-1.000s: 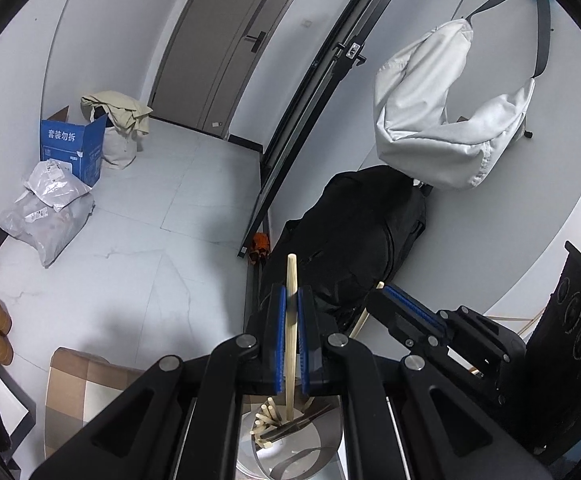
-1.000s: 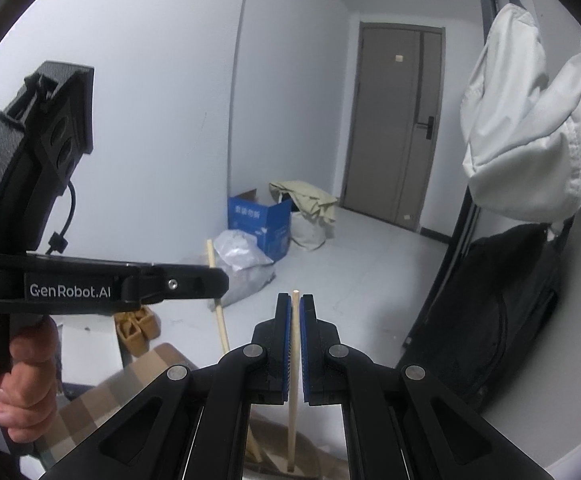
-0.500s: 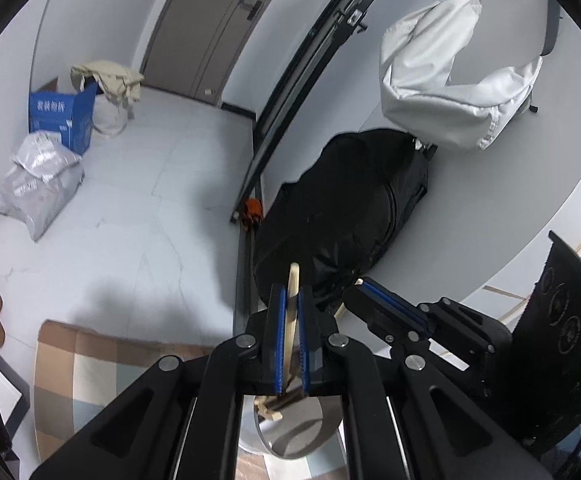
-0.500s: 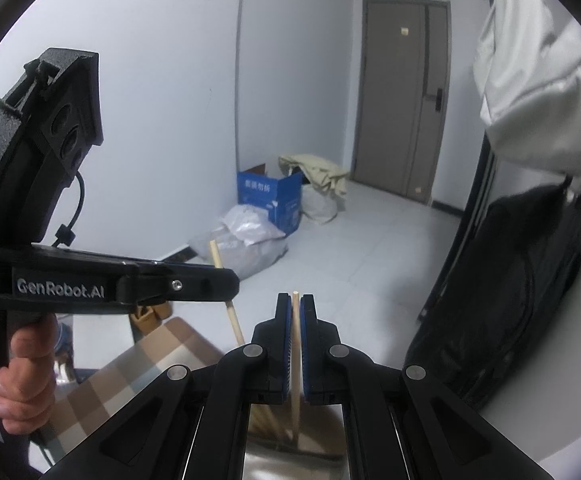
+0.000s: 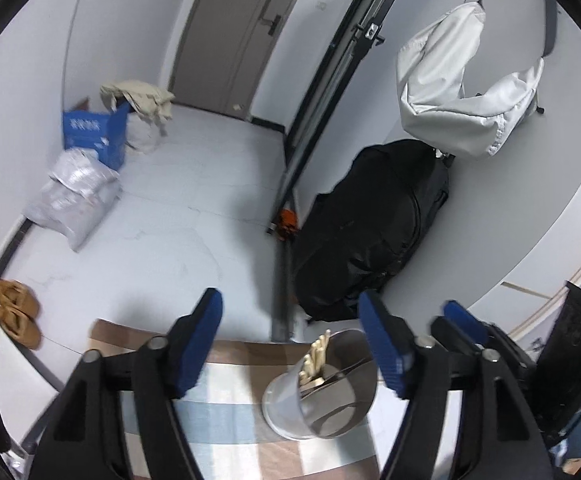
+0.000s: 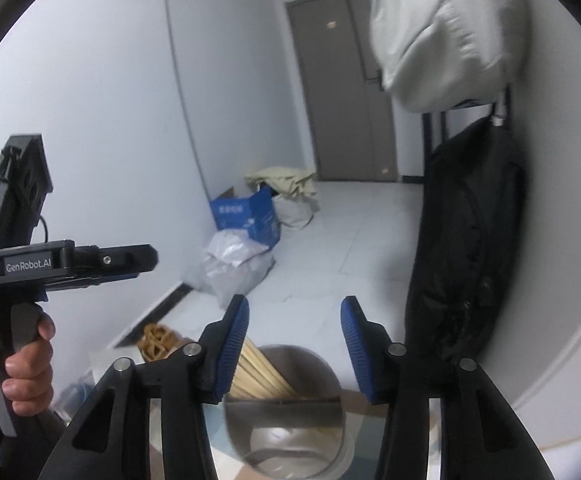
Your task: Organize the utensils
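A second ago each hand-held gripper was pinching a single pale chopstick upright between its blue pads; now both pairs of jaws are opening and nothing is sitting between them. The chopsticks [image 5: 315, 356] are standing bundled in the metal utensil holder [image 5: 322, 396], leaning against its far-left side.

The left hand-held gripper [image 5: 290, 340] is spreading wide, its blue pads [image 5: 382, 344] standing well apart on either side of the holder, touching neither the cup nor the sticks. The holder is resting on the checked cloth [image 5: 230, 420] that is covering the desk, near the desk's far edge.

The right hand-held gripper [image 6: 294, 344] is gaping less widely, hovering just above the holder's rim [image 6: 290, 350]. Its left pad [image 6: 232, 344] is passing in front of the chopstick bundle [image 6: 258, 376]; whether it is brushing the sticks cannot be told. A divider [image 6: 282, 404] is splitting the holder, and the chopsticks are sitting in the far compartment.

In the right wrist view a hand [image 6: 22, 364] is gripping the handle of the left tool at the left edge.
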Demonstrator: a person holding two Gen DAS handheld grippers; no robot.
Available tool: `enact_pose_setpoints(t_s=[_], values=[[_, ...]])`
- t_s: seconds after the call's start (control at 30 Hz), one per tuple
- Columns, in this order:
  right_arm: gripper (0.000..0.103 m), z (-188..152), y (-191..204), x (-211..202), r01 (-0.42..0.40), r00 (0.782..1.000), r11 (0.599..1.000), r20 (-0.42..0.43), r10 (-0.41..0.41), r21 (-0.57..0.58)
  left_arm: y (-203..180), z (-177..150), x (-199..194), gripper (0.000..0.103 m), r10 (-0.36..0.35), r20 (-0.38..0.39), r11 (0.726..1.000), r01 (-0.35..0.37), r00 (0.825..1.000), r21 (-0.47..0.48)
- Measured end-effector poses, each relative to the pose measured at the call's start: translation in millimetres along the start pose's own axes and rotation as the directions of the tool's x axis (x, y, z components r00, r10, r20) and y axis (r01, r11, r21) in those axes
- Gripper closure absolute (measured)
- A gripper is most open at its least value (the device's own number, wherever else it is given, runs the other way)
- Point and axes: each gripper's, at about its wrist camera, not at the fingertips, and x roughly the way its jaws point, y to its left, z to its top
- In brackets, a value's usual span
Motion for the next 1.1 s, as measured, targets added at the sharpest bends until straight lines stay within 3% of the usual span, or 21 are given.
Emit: enact_pose_setpoints(t_s=[0.23, 0.43, 0.67, 0.8, 0.9, 1.1], values=[[0.039, -7.3, 16.3, -48.5, -0.015, 0.996, 0.997, 0.089, 0.008, 0.071, -20.5, -14.4, -43.3, 0.025, 0.091, 0.096, 0.994, -0.097, 0.991, 0.054], [0.023, -23.0, 40.4, -87.9, -0.021, 0.988, 0.997, 0.155, 0.009, 0.076, -34.4, -29.9, -69.0, 0.019, 0.120, 0.148, 0.985, -0.137, 0.982, 0.106], [0.016, -43.1, 56.9, -118.8, -0.012, 0.981, 0.996, 0.192, -0.005, 0.089, -41.3, -51.4, -93.8, 0.011, 0.131, 0.206, 0.978, -0.160, 0.970, 0.131], [0.006, -56.7, 60.2, -132.7, -0.009, 0.976, 0.994, 0.219, -0.015, 0.105, -44.0, -63.1, -101.7, 0.010, 0.138, 0.222, 0.973, -0.174, 0.965, 0.150], [0.002, -69.9, 67.4, -142.1, 0.009, 0.970, 0.996, 0.241, -0.030, 0.090, -45.9, -74.0, -107.3, 0.004, 0.145, 0.243, 0.967, -0.189, 0.959, 0.169], [0.000, -92.8, 82.8, -156.5, 0.026, 0.959, 0.998, 0.279, -0.042, 0.060, -45.2, -95.4, -115.2, 0.003, 0.148, 0.277, 0.962, -0.204, 0.949, 0.183]])
